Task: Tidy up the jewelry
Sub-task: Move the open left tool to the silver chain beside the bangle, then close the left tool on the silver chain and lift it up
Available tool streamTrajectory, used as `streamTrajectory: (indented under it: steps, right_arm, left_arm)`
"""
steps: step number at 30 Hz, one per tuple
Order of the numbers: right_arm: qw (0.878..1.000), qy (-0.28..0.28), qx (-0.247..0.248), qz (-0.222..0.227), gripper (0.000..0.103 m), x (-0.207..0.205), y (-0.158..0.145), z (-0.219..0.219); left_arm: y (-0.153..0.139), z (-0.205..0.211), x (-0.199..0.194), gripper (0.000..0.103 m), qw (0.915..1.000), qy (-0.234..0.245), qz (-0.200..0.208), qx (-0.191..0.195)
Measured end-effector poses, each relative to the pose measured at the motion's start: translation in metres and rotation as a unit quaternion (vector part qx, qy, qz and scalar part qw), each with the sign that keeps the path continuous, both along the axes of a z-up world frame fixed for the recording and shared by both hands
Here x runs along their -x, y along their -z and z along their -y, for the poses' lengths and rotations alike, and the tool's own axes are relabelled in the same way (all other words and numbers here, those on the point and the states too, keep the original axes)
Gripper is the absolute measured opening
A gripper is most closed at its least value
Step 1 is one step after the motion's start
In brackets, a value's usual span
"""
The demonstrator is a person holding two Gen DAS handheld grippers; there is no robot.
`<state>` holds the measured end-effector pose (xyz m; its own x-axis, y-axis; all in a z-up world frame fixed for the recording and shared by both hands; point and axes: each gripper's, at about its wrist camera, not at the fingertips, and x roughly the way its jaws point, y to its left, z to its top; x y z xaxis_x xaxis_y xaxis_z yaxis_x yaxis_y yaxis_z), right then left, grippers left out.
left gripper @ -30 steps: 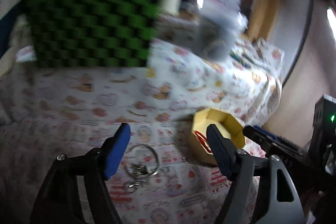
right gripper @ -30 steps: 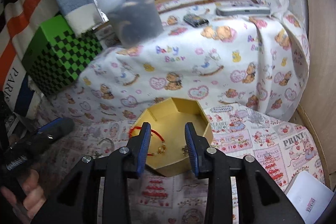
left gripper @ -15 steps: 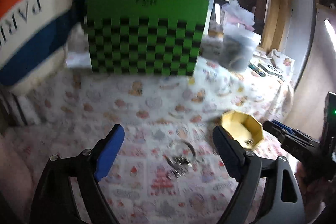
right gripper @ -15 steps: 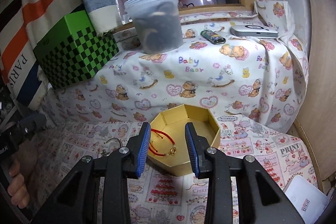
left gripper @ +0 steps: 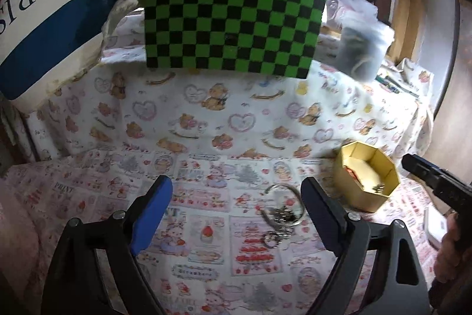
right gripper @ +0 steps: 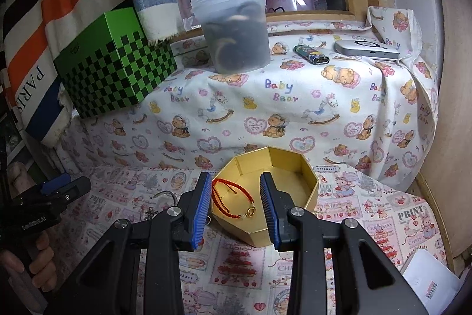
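The left hand-held gripper (left gripper: 236,197) has just been opening and stands wide over the metal rings (left gripper: 281,216) on the desk (left gripper: 206,226), ready to straddle them. At 2 o'clock, the yellow box (left gripper: 365,182) holds a red bracelet (right gripper: 233,201). The right hand-held gripper (right gripper: 236,210) hovers narrow and empty over the box.

Yellow octagonal box (right gripper: 295,191) holding a red cord bracelet (right gripper: 233,201); silver key rings (left gripper: 281,211) at box's 9 o'clock. Green box (right gripper: 115,70), black checker pattern. White bear-and-heart print cloth (right gripper: 295,114). Blue gripper pads (right gripper: 200,214), black frames.
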<state>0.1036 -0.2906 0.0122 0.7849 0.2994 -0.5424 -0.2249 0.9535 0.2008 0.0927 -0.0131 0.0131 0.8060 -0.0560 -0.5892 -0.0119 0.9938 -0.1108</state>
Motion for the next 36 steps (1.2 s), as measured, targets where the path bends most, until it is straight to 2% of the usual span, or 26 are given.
streamTrajectory:
  steps: [2,5,8,15,18,22,23,27,31,36]
  right_arm:
    - [1.0,-0.001,0.004,-0.002,0.036,-0.001,0.002,-0.002]
    - [1.0,0.001,0.006,-0.009,0.036,-0.002,0.005,-0.003]
    - [1.0,-0.004,-0.013,-0.02,0.036,-0.003,0.005,-0.001]
    - [1.0,-0.004,-0.001,-0.016,0.036,-0.002,0.005,-0.006]
    - [1.0,-0.008,0.004,-0.017,0.036,-0.001,0.006,-0.009]
    - [1.0,-0.009,0.01,-0.016,0.036,0.0,0.006,-0.011]
    - [1.0,-0.01,0.011,-0.017,0.036,0.0,0.006,-0.011]
    - [1.0,-0.008,0.012,-0.017,0.036,-0.001,0.007,-0.01]
    - [1.0,-0.007,0.011,-0.018,0.036,-0.001,0.007,-0.009]
    - [1.0,-0.006,0.012,-0.018,0.036,-0.001,0.007,-0.009]
  left_arm:
    - [0.003,-0.002,-0.002,0.093,1.0,-0.007,0.001,-0.002]
    - [0.009,-0.003,-0.007,0.095,0.9999,-0.008,-0.009,0.006]
    - [0.018,0.002,-0.013,0.095,0.9996,-0.005,-0.026,-0.007]
    - [0.034,0.016,-0.02,0.093,0.9976,0.033,-0.061,-0.001]
    - [0.039,0.024,-0.022,0.081,0.9959,0.048,-0.076,-0.011]
    - [0.049,0.035,-0.025,0.049,0.9887,0.093,-0.118,0.004]
    - [0.051,0.038,-0.026,0.044,0.9861,0.105,-0.129,0.006]
    - [0.058,0.046,-0.028,0.036,0.9853,0.102,-0.137,-0.013]
    - [0.064,0.052,-0.033,0.028,0.9838,0.11,-0.142,-0.004]
    - [0.07,0.06,-0.036,0.018,0.9841,0.115,-0.131,-0.035]
